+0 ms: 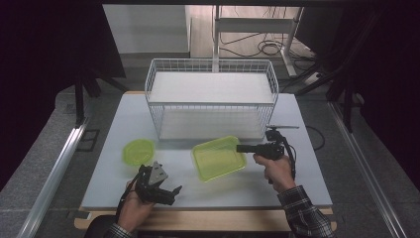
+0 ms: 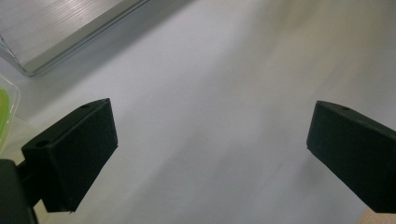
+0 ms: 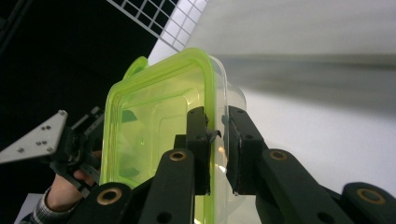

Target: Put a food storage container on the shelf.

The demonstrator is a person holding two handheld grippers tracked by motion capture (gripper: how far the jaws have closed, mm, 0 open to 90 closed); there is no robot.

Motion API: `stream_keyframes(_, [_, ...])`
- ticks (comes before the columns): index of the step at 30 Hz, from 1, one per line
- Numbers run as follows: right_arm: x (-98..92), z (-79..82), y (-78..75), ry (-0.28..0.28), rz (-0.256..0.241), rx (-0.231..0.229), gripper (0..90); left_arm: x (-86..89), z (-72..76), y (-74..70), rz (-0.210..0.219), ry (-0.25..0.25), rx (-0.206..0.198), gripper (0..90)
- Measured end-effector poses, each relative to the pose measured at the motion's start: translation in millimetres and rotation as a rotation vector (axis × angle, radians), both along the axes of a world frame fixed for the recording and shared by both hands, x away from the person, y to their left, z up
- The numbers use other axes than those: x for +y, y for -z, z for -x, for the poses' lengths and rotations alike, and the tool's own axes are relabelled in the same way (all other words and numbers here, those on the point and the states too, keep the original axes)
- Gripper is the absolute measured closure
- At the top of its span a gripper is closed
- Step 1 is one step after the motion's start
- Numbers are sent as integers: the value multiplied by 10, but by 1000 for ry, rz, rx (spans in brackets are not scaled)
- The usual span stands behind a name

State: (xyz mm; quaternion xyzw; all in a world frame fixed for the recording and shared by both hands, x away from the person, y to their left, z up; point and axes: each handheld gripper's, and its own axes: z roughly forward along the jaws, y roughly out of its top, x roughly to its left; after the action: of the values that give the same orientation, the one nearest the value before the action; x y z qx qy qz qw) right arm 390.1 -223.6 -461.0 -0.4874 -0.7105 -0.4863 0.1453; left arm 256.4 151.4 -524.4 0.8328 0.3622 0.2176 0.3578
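Note:
A rectangular clear container with a lime-green lid [image 1: 218, 158] sits tilted on the white table, in front of the wire basket. My right gripper [image 1: 240, 148] comes at it from the right and is shut on its rim. In the right gripper view the jaws pinch the green lid edge [image 3: 154, 126] at the right gripper [image 3: 217, 121]. A small round green-lidded container [image 1: 138, 151] lies to the left. My left gripper [image 1: 174, 194] hovers near the table's front edge, open, with nothing between its jaws. In its own view the left gripper [image 2: 210, 135] frames bare table.
A white wire basket [image 1: 213, 99] with a shelf stands at the back of the white table [image 1: 297, 183]. Its base [image 2: 56, 28] shows in the left gripper view, as does a green lid edge [image 2: 5, 112]. Dark curtains flank the table.

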Motion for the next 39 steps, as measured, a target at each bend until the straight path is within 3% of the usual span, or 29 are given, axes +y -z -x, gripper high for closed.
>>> stream_keyframes(11, [-27, -43, -246, 13, -30, -39, 800, -5, -3, 5, 1, -1, 10, 16])
stream_keyframes(16, [-26, -63, -433, 15, -36, -66, 800, -12, -3, 7, 1, 1, 19, 18])
stream_keyframes(27, [1, -132, -648, 22, -59, -91, 801, -19, -3, 12, -4, 2, 24, 21])
stream_keyframes(39, [97, -228, -1048, 25, -82, -156, 801, -10, -2, 4, 14, 3, 20, 15])
